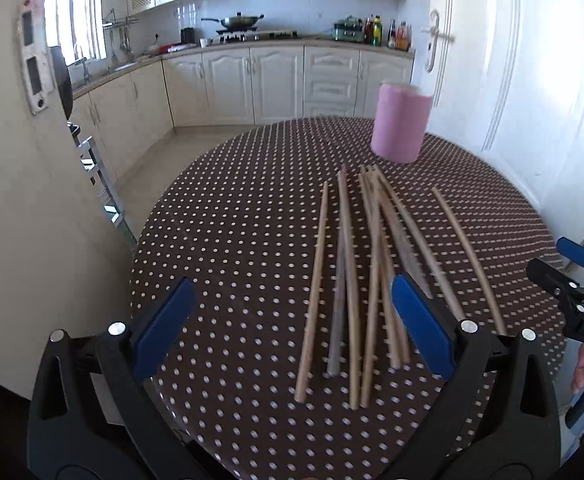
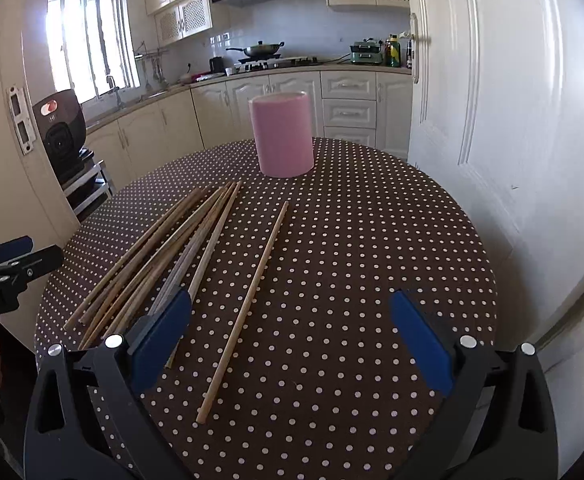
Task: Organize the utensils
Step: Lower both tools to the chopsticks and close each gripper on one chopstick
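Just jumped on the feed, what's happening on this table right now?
A person holds a hand-held gripper in each hand over a round table with a polka-dot cloth. Both the left hand-held gripper and the right hand-held gripper are open and empty. A loose bunch of wooden chopsticks lies flat on the cloth, with one single chopstick apart on the right. The pink cup stands upright beyond them, with nothing showing above its rim. No chopstick has been picked up.

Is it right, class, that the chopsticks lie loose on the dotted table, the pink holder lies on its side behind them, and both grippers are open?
Not quite. The pink holder stands upright, as the right wrist view shows. The chopsticks do lie loose on the dotted table, and both grippers are open.
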{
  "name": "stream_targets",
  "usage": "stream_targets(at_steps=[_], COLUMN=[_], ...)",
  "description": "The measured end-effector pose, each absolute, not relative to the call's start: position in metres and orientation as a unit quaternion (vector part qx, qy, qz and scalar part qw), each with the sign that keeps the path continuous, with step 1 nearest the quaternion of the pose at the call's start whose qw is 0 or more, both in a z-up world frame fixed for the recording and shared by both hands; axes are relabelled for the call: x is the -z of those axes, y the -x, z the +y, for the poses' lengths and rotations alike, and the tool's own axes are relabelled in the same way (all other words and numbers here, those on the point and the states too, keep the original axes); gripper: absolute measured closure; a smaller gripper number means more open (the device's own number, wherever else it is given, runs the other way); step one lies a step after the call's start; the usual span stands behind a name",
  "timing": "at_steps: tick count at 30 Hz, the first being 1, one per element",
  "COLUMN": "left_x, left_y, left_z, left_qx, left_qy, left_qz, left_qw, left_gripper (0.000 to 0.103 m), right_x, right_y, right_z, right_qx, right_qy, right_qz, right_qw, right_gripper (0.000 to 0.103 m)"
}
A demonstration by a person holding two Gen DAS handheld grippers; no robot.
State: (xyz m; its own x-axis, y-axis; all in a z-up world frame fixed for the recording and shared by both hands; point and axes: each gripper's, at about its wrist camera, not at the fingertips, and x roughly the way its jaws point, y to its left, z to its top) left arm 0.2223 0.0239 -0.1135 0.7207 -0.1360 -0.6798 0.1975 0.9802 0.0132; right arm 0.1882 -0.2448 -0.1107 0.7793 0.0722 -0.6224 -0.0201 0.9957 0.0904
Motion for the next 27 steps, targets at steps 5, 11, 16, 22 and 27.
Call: stream_targets(at_steps=[5, 11, 16, 22, 27], left_x=[0.127, 0.147, 0.157, 0.155, 0.149], left_y=[-0.259, -0.298, -0.323, -0.349, -0.370], left_z=[0.021, 0.016, 0.007, -0.003, -0.015], left_qx=[0.102, 0.110, 0.113, 0.111, 0.118], left_qy=[-0.059, -0.070, -0.077, -0.080, -0.084], left_qz=[0.406, 0.459, 0.494, 0.522, 0.542], left_qw=[0.906, 0.879, 0.859, 0.842, 0.828], left_gripper=[0.015, 0.032, 0.044, 0.052, 0.070], right_x=[0.115, 0.119, 0.118, 0.123, 0.121], right_y=[-0.215, -0.248, -0.273, -0.312, -0.326], right_z=[-0.246, -0.249, -0.250, -0.250, -0.249], right_qx=[-0.028, -0.047, -0.067, -0.080, -0.068], right_qy=[-0.036, -0.042, -0.035, -0.016, 0.016], right_qz=[0.360, 0.404, 0.433, 0.500, 0.533], right_qw=[0.932, 0.913, 0.898, 0.862, 0.843], right_gripper=[0.007, 0.007, 0.007, 0.025, 0.049])
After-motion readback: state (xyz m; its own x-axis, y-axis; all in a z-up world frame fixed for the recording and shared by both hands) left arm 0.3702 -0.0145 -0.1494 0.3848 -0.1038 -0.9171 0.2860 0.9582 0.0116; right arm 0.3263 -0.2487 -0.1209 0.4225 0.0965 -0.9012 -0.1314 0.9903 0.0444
